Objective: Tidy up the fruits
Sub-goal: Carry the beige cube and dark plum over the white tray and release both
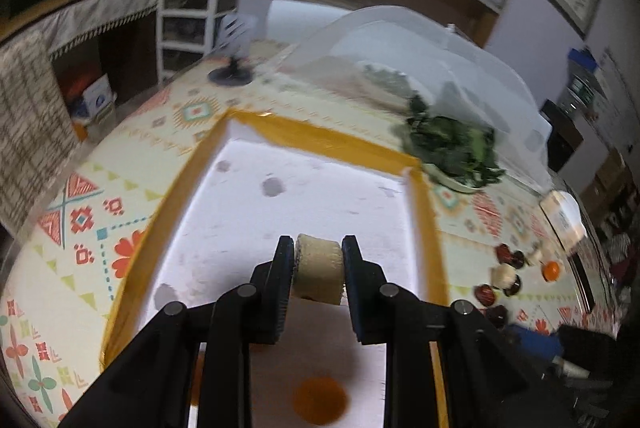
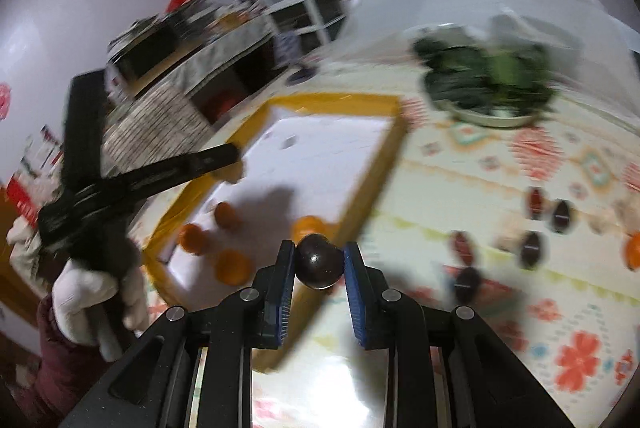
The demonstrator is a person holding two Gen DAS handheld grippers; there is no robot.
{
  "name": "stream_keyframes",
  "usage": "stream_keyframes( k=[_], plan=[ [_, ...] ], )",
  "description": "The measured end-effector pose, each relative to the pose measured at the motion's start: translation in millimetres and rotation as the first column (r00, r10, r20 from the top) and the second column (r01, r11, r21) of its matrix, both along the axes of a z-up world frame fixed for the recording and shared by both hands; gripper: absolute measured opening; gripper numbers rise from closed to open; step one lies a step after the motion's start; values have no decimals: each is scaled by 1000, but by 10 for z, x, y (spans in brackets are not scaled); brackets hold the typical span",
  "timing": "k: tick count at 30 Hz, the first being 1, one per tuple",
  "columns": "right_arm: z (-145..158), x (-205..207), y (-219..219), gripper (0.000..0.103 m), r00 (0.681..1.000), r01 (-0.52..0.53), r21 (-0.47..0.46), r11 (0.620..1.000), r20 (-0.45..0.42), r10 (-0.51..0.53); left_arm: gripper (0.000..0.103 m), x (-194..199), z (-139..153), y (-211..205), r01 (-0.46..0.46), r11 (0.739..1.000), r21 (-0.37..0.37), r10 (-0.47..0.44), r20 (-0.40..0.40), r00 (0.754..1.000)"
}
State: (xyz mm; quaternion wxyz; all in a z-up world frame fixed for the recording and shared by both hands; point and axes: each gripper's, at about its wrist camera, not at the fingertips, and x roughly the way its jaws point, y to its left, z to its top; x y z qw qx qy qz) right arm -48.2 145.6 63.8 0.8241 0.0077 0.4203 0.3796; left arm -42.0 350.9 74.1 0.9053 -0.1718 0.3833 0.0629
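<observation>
Hovering over the yellow-rimmed tray [image 1: 424, 211], the left gripper [image 1: 319, 270] pinches a pale fruit chunk [image 1: 319, 270]; lower it before releasing. Right wrist: the right gripper [image 2: 319, 260] clamps a dark fruit [image 2: 319, 260] beside the tray's corner; keep it off the 4 oranges [image 2: 232, 266].

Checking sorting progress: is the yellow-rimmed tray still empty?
Not empty. The tray already holds several oranges near its close end.
</observation>
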Motion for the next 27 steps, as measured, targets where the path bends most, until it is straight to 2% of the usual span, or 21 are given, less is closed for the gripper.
stream_keyframes(
  k=[6, 13, 14, 17, 18, 25, 27],
  plan=[
    [-208, 2, 478, 26, 997, -73, -50, 996, -28, 72, 24, 113, -147, 164, -6, 999, -38, 4, -30, 1000],
    [-387, 58, 677, 27, 995, -92, -90, 992, -42, 89, 24, 129, -194, 233, -11, 998, -65, 9, -28, 1000],
    [-397, 54, 698, 28, 995, -92, -92, 991, -38, 89, 28, 125, -188, 235, -15, 998, -64, 13, -26, 1000],
    [-409, 32, 749, 28, 995, -100, -96, 990, -25, 98, 51, 86, -156, 243, -28, 998, -60, 27, -19, 999],
    [-405, 23, 752, 28, 995, -103, -96, 990, -22, 102, 54, 73, -144, 245, -32, 998, -57, 31, -18, 999],
    [-238, -68, 583, 31, 996, -87, -57, 995, 4, 87, 59, -71, 6, 179, -47, 996, -74, 46, -22, 999],
    [-169, -114, 481, 40, 997, -70, -40, 997, 17, 71, 64, -147, 97, 94, -44, 997, -66, 43, -8, 999]
  ],
)
